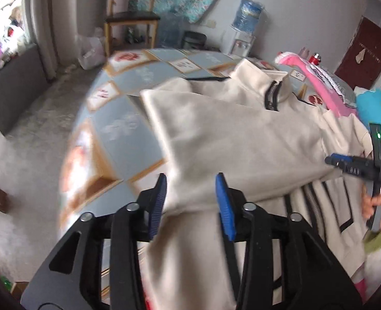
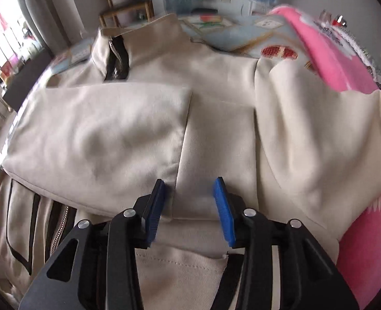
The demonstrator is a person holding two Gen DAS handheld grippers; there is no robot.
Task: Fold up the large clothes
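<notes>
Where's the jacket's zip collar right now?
In the right wrist view, the collar sits upper left, at the beige jacket's far end, left of the pink blanket.

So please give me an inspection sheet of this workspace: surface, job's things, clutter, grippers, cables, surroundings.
Surface: bed with a light blue patterned sheet.
Job's things: beige zip jacket spread flat, collar far side, one sleeve folded across the body.
Clutter: pink blanket beside the jacket.
Grippers: left gripper open above the cloth; right gripper open above the jacket, nothing held.
Cables: nothing seen.
Surroundings: wooden chair, water dispenser, dark red door.
</notes>
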